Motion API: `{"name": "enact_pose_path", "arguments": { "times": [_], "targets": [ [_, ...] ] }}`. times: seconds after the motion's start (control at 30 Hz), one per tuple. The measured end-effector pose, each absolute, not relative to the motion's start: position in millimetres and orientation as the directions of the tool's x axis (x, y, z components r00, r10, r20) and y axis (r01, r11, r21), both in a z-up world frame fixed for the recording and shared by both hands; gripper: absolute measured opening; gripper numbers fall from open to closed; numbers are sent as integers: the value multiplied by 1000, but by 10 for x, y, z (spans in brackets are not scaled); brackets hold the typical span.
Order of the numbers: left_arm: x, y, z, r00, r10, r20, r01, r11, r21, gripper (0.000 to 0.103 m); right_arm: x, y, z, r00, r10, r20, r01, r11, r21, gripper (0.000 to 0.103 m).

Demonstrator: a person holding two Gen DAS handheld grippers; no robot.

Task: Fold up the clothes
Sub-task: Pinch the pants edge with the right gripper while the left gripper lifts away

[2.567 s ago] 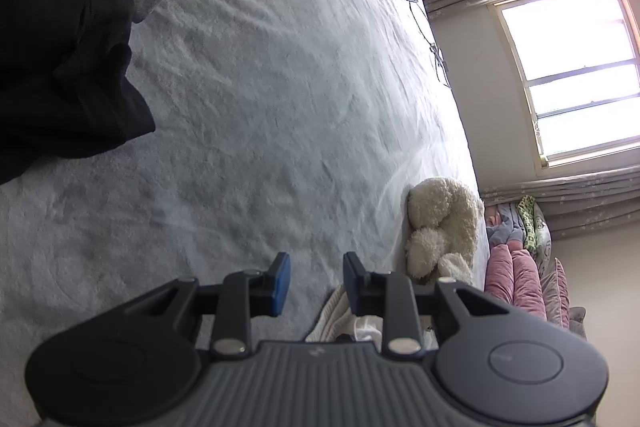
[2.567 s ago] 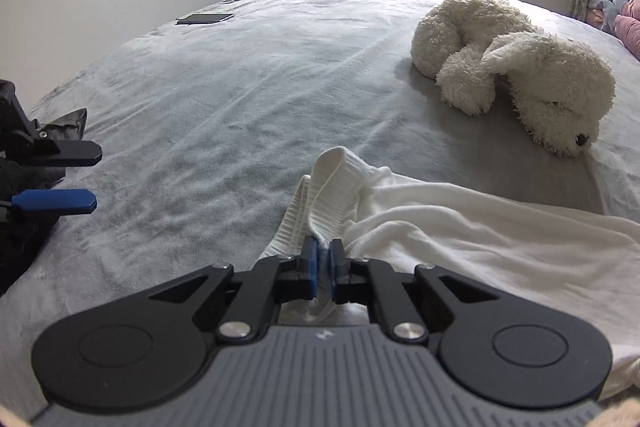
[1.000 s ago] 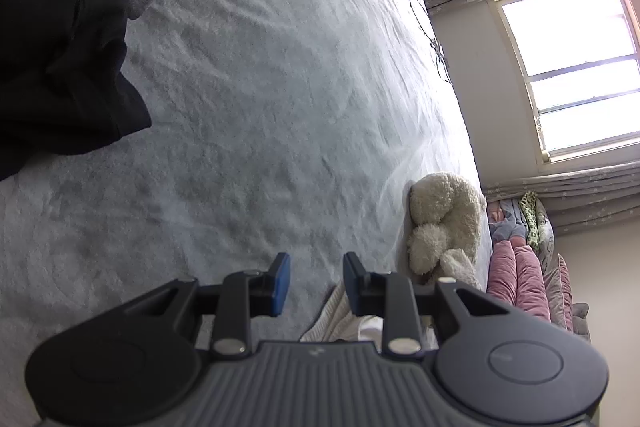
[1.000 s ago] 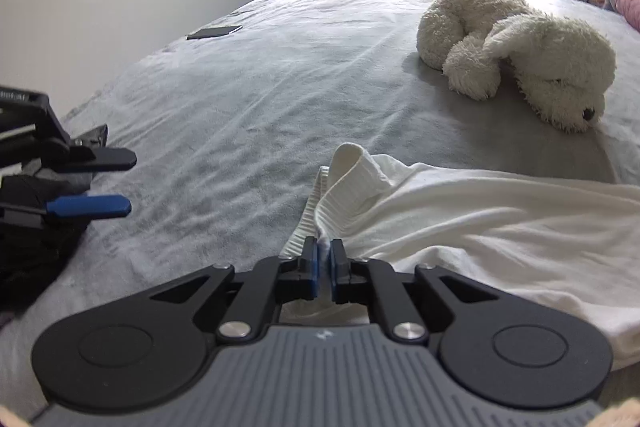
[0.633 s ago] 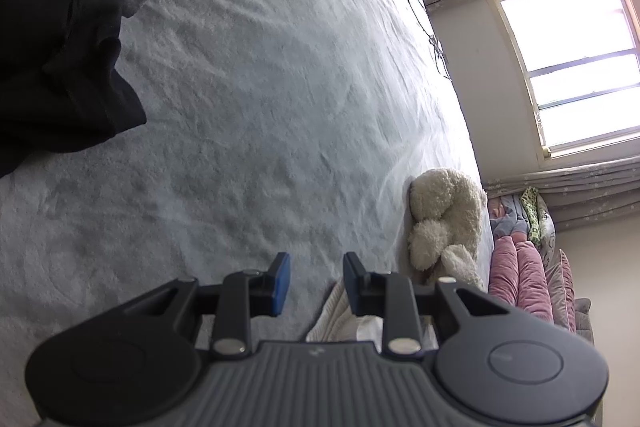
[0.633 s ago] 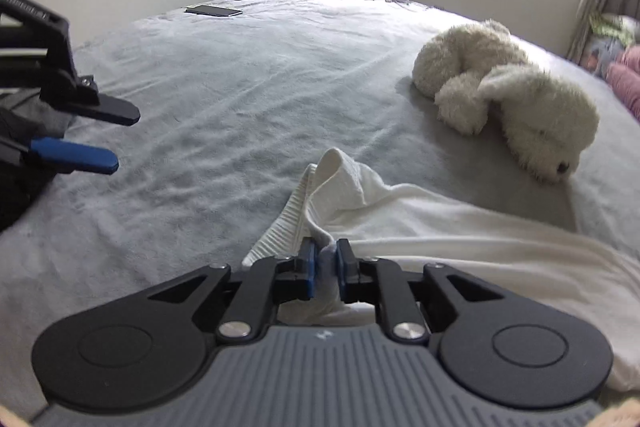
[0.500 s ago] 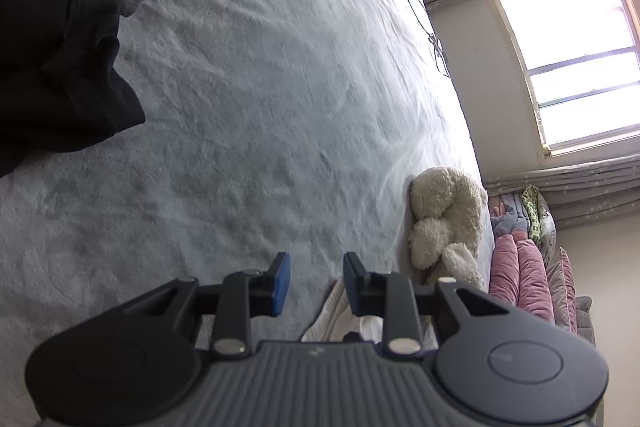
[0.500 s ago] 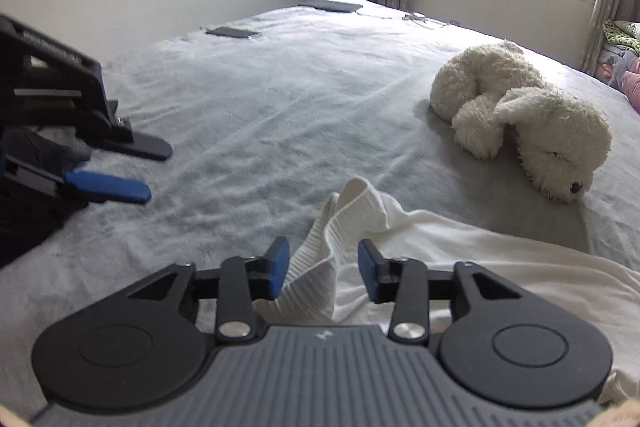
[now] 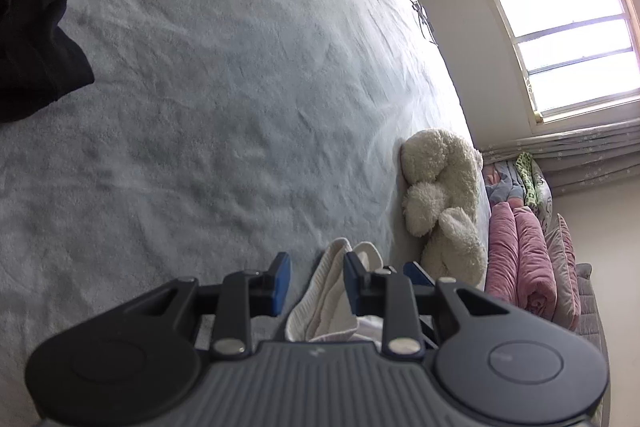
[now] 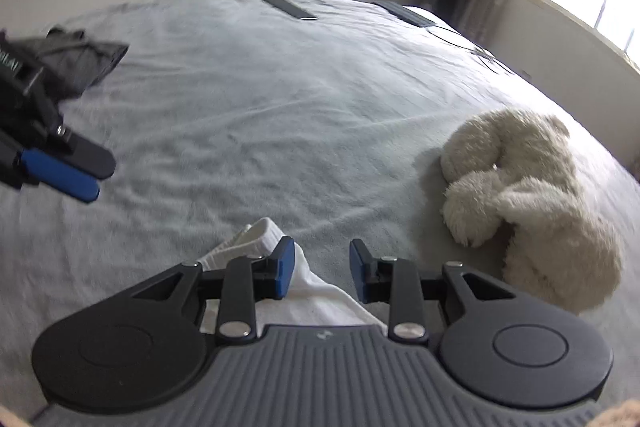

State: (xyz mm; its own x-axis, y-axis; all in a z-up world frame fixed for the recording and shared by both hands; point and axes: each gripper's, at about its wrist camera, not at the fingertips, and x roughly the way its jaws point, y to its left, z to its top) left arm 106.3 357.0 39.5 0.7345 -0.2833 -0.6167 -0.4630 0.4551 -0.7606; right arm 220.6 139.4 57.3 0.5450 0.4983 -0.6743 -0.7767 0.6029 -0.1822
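The white garment (image 10: 256, 247) is lying bunched on the grey bed cover (image 10: 280, 99), near the edge closest to the person, with its ribbed hem poking up just ahead of both tools. Most of its cloth is running back under the right gripper (image 10: 322, 273) and out of view, so how far it is folded cannot be told.

The right gripper is hovering over it with its jaws standing wide apart and holding nothing; the ribbed end is sitting just to the left of its left finger, not between the two. The left gripper (image 9: 316, 281) is also gaping open and gripping nothing, but in its own view the folded hem (image 9: 332, 291) is rising right in the gap between its fingers, its long axis running roughly along the way the fingers point. Judging by that, the left gripper is better lined up for a pinch; the right one would need to shift leftward.

Further out, a white plush toy (image 10: 532, 203) is resting towards the right edge, well clear of the garment. Dark clothes (image 9: 32, 27) are heaped at the left edge.
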Motion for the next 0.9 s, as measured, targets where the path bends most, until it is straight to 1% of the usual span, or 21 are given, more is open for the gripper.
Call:
{"name": "enact_pose_path", "arguments": {
  "times": [0.1, 0.3, 0.4, 0.47, 0.53, 0.57, 0.6, 0.63, 0.67, 0.73, 0.8, 0.9],
  "targets": [
    [1082, 3544, 390, 727, -270, -631, -472, 472, -745, 28, 2255, 1507, 511, 475, 507, -719, -850, 474, -228, 36],
    [1148, 3461, 351, 712, -268, -649, -475, 497, -726, 28, 2362, 1726, 387, 337, 489, -805, -941, 196, -275, 36],
    [1189, 3406, 335, 706, -279, -651, -464, 512, -723, 28, 2460, 1716, 379, 281, 504, -817, -960, 169, -225, 36],
    [1206, 3381, 321, 705, -284, -650, -461, 513, -724, 29, 2552, 1682, 390, 250, 511, -823, -967, 172, -187, 45],
    [1221, 3362, 293, 705, -291, -647, -461, 505, -730, 29, 2628, 1655, 381, 214, 521, -826, -973, 192, -131, 45],
    [1233, 3344, 273, 702, -299, -646, -460, 502, -732, 29, 2658, 1646, 372, 195, 528, -827, -974, 202, -101, 42],
    [1244, 3326, 256, 699, -305, -647, -459, 503, -733, 29, 2674, 1637, 368, 178, 535, -826, -975, 207, -76, 35],
    [1250, 3313, 245, 696, -307, -649, -459, 504, -731, 29, 2647, 1634, 379, 167, 544, -822, -978, 195, -69, 19],
    [1249, 3314, 240, 696, -304, -650, -462, 504, -730, 29, 2612, 1618, 395, 164, 554, -816, -980, 186, -70, 16],
    [1225, 3351, 241, 710, -286, -644, -472, 485, -736, 29, 2484, 1509, 464, 203, 579, -790, -976, 180, -118, 7],
    [1193, 3414, 241, 733, -276, -621, -473, 449, -758, 29, 2326, 1339, 571, 224, 624, -748, -973, 182, -139, 7],
    [1172, 3446, 242, 772, -271, -575, -453, 398, -797, 34, 2044, 1052, 764, 241, 701, -671, -970, 190, -150, 7]
  ]
}}
